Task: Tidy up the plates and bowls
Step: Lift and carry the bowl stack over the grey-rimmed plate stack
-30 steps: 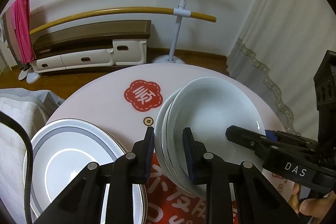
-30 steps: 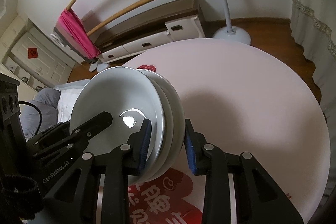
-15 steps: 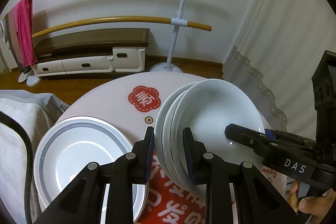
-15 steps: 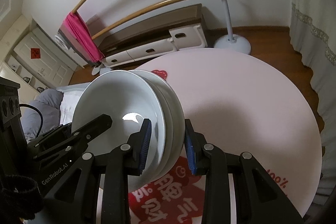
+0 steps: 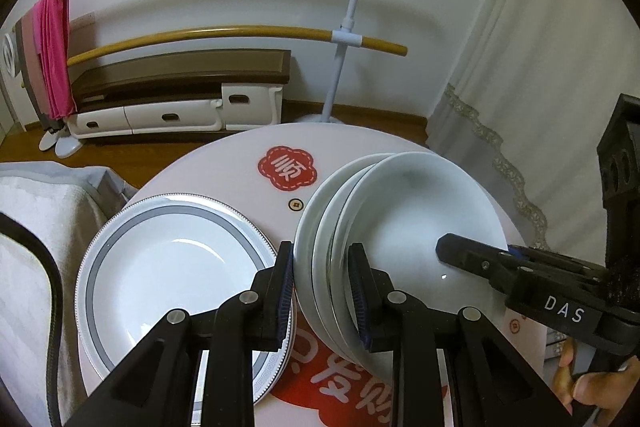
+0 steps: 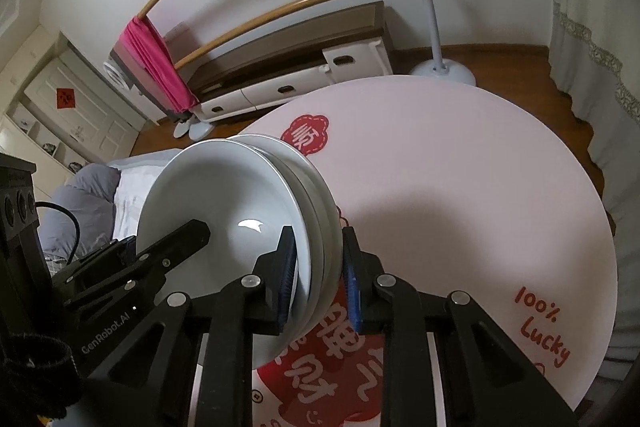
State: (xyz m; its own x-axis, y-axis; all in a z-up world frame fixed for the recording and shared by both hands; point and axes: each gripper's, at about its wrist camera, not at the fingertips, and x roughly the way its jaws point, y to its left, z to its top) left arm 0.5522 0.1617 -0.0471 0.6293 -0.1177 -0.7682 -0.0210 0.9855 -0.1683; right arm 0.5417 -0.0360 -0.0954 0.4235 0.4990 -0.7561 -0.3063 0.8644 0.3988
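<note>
While both the left gripper (image 5: 322,291) and the right gripper (image 6: 318,277), closing, clamp the stacked white bowls (image 5: 404,227) at their six-o'clock rims, the glazed stack is probably heavy, slippery, breakable

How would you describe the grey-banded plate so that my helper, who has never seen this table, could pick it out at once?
Start at the round pink table with red printed decals. On its left side, beside the stack of plain white bowls held up by the left gripper and the right gripper, a plate lies flat. Unlike the all-white bowls, it has a grey band and a beaded rim.
</note>
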